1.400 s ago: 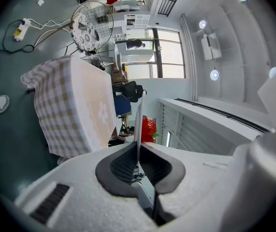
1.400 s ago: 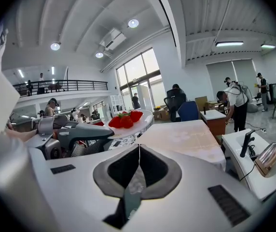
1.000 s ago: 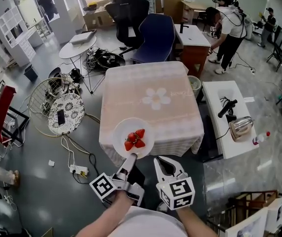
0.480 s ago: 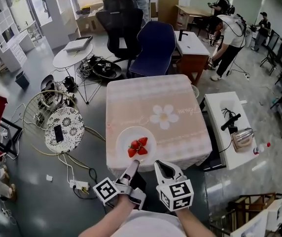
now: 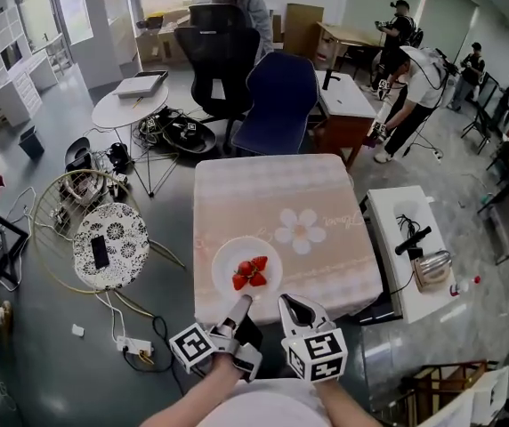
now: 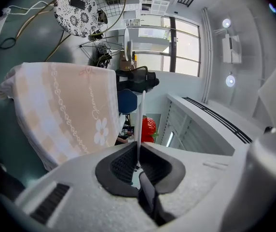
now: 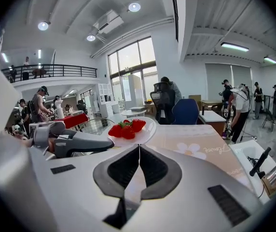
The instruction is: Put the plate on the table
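Pink-clothed table [image 5: 272, 194] sits beneath your plate [image 5: 228, 261]; left gripper [image 5: 241, 302] clamps its six-o'clock rim, right gripper [image 5: 292, 306] closed on nothing. Lowering, then releasing, looks next.

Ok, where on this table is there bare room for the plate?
The tablecloth is bare everywhere beyond the plate: around the flower print and up to the far edge by the blue chair. Clutter sits off it: cables on the floor at left.
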{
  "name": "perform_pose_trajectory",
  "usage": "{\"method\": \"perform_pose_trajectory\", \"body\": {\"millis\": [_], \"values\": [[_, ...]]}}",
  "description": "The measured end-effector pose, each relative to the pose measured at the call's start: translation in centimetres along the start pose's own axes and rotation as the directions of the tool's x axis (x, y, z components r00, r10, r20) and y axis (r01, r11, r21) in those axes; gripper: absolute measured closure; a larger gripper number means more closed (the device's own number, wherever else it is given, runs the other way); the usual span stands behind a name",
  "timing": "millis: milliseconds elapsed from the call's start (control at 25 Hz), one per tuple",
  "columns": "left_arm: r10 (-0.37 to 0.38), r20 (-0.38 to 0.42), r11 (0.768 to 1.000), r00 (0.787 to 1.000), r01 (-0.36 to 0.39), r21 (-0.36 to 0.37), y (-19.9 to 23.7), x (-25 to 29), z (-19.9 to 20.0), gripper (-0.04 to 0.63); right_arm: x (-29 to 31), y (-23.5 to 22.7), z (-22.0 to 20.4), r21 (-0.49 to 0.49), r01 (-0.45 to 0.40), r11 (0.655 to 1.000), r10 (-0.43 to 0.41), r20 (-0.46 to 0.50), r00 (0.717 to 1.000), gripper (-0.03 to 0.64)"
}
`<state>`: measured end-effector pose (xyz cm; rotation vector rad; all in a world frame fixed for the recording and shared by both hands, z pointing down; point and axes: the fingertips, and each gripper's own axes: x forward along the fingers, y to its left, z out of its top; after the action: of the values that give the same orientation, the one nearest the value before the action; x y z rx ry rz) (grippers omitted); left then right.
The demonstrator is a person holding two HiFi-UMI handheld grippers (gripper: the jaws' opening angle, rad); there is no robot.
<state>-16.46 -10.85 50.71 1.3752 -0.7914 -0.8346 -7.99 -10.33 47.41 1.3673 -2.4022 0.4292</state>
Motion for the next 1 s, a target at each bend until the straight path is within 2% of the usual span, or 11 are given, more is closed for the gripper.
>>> {"method": "perform_pose_trajectory", "body": {"millis": [280, 560, 800, 1000], "values": [[-0.013, -0.030, 1.000, 0.999, 0.013, 0.007, -0.1, 2.0, 0.5, 0.579, 1.2, -1.1, 0.8, -0.002, 0.018, 1.000, -0.018, 0.022, 1.000, 0.612], [0.012, -0.054, 1.000, 0.998, -0.011, 0.018, 0.8, 5.3, 0.2, 0.578, 2.9, -4.0, 1.1, 0.020, 0.023, 1.000, -0.024, 0.040, 0.999, 0.612], [0.027, -0.058, 1.000, 0.998, -0.027, 0.002, 2.1, 8.8, 0.3, 0.578, 5.0, -7.1, 0.9, 0.025, 0.010, 1.000, -0.010, 0.019, 1.000, 0.612], [0.072, -0.058, 0.997, 0.996, -0.072, 0.003, 3.9, 11.5, 0.4, 0.578, 7.0, -9.6, 0.7, 0.037, -0.012, 0.999, 0.013, -0.012, 1.000, 0.612]]}}
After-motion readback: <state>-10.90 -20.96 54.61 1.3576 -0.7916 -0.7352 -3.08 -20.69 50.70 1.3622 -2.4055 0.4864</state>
